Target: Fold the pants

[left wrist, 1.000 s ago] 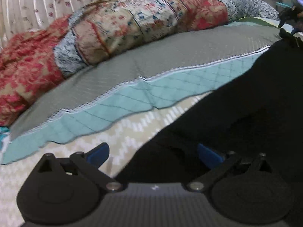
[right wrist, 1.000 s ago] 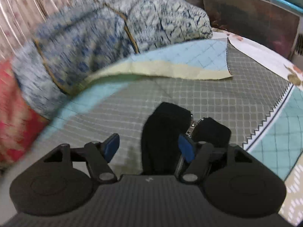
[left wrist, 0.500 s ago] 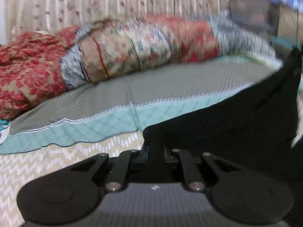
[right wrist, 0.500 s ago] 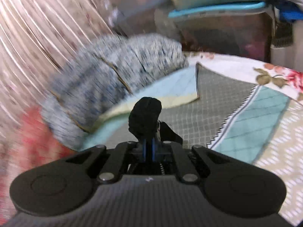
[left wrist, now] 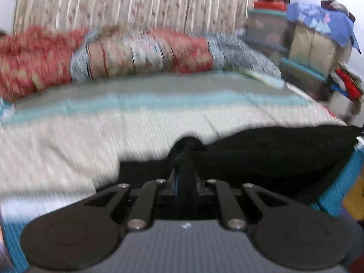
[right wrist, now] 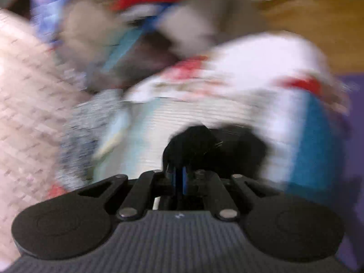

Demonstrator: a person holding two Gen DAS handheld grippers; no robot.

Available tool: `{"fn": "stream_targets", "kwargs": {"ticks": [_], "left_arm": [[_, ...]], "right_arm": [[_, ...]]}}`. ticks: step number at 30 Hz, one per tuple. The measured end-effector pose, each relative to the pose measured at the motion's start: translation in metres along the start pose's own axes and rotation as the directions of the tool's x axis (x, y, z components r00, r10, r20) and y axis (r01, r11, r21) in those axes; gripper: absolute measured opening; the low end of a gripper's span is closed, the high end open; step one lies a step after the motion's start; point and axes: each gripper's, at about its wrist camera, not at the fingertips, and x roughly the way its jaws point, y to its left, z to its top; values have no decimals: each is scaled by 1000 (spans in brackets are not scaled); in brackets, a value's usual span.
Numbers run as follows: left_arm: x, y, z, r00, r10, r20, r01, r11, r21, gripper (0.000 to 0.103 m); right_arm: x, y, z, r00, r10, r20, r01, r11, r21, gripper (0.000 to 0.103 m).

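i am holding the black pants (left wrist: 273, 157) by a bunched fold in my left gripper (left wrist: 184, 159), whose jaws are pressing together on the cloth, and from that pinch the fabric is stretching away to the right as a taut dark band lifted over the near edge of the bed. in the right wrist view a second bunch of the pants (right wrist: 204, 145) is sitting pinched in my right gripper (right wrist: 179, 170), the blue fingertips (right wrist: 184, 177) drawn almost together with dark cloth between them, and a little metal that looks like a zipper is glinting in the folds. the rest of the garment is hanging below and to the right of the left pinch, hiding the near right part of the bed. under and beyond it the bedspread (left wrist: 113, 136) is lying in bands: cream nearest, then teal, then grey farther off. along the far side a rolled quilt (left wrist: 136, 52), red and blue patterned, is lying across the bed against a striped floral curtain (left wrist: 136, 2). at the far right some stacked boxes (left wrist: 307, 45) are standing under a blue cloth. the right wrist view is heavily blurred, so i am making out only a white floral sheet (right wrist: 261, 75) past the pants and a teal panel at the right.
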Motion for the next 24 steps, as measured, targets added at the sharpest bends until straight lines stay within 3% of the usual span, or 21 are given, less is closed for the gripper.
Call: {"fn": "stream_targets", "kwargs": {"ticks": [1, 2, 4, 5, 7, 9, 11, 14, 17, 19, 22, 24], "left_arm": [[2, -3, -9, 1000, 0, -29, 0, 1000, 0, 11], [3, -6, -19, 998, 4, -61, -4, 1000, 5, 14], [0, -6, -31, 995, 14, -96, -14, 1000, 1, 22], [-6, -5, -34, 995, 9, -98, -11, 1000, -13, 24], [-24, 2, -35, 997, -10, -71, 5, 998, -58, 35], [-44, 12, -34, 999, -27, -36, 23, 993, -116, 51], [-63, 26, -32, 1000, -12, 20, 16, 982, -186, 59], [-85, 61, -28, 995, 3, 104, 33, 940, -339, 72], [-79, 93, -16, 993, 20, 112, 31, 901, -434, 76], [-59, 105, -5, 995, 15, 94, 27, 901, -433, 77], [-14, 113, 9, 999, -39, 33, 50, 894, -446, 81], [20, 113, 16, 992, -125, -2, 109, 871, -479, 80]], "right_arm": [[-1, -14, -3, 999, -33, -1, 33, 999, 38, 21], [-3, -26, -6, 999, -36, 2, 36, 995, 94, 34], [-16, -44, -13, 999, 22, 45, -31, 978, 207, 44], [-24, -44, -15, 998, 4, 70, -20, 974, 224, 52], [-33, -33, -17, 993, -24, 112, 2, 982, 188, 59], [-44, -21, -21, 987, -26, 159, 4, 990, 140, 60], [-58, -11, -30, 976, -24, 215, 7, 997, 77, 60], [-73, 0, -47, 967, 4, 253, 13, 998, -64, 60], [-72, 27, -80, 978, 141, 152, -103, 966, -237, 60], [-63, 52, -111, 978, 208, 15, -190, 917, -352, 60], [-50, 93, -178, 945, 260, -198, -325, 806, -494, 60], [-41, 117, -230, 904, 257, -341, -413, 728, -547, 59]]}}
